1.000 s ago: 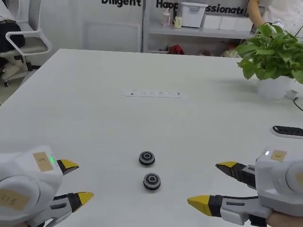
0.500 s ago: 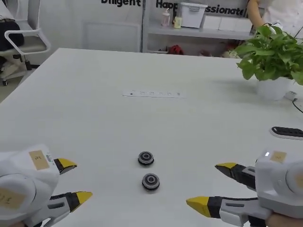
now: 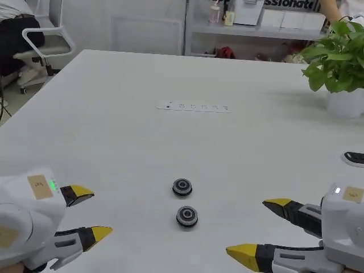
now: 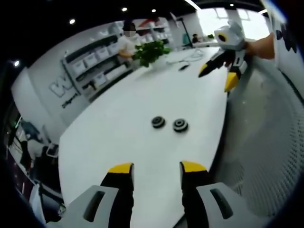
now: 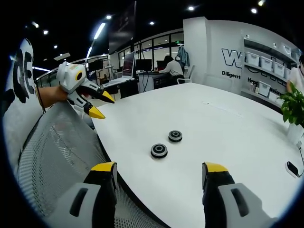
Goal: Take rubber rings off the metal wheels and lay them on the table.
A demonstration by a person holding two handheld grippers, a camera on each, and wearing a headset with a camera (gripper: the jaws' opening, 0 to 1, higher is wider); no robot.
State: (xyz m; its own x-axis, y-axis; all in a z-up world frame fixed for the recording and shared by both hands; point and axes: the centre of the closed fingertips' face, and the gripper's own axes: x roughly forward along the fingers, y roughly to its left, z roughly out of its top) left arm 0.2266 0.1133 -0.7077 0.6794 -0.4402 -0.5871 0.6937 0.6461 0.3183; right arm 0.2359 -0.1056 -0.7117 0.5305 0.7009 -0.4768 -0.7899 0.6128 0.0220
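The near wheel [image 3: 187, 216] lies on the table [image 3: 114, 125] at 6 o'clock of the far wheel [image 3: 182, 187], rubber rings [image 3: 194, 216] on. The left gripper [image 3: 98, 213] is at 8 o'clock and the right gripper [image 3: 250, 226] at 4 — both wide open, empty. Pin one wheel and peel its ring outward.

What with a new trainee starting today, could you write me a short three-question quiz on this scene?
1. True or false: the left hand-held gripper is open and empty.
2. The near wheel and the far wheel lie: A) on the table, between the two grippers; B) on a shelf; C) beside the plant.
3. Fill in: the right hand-held gripper has its jaws ____.

Key: 1 true; 2 A; 3 open.
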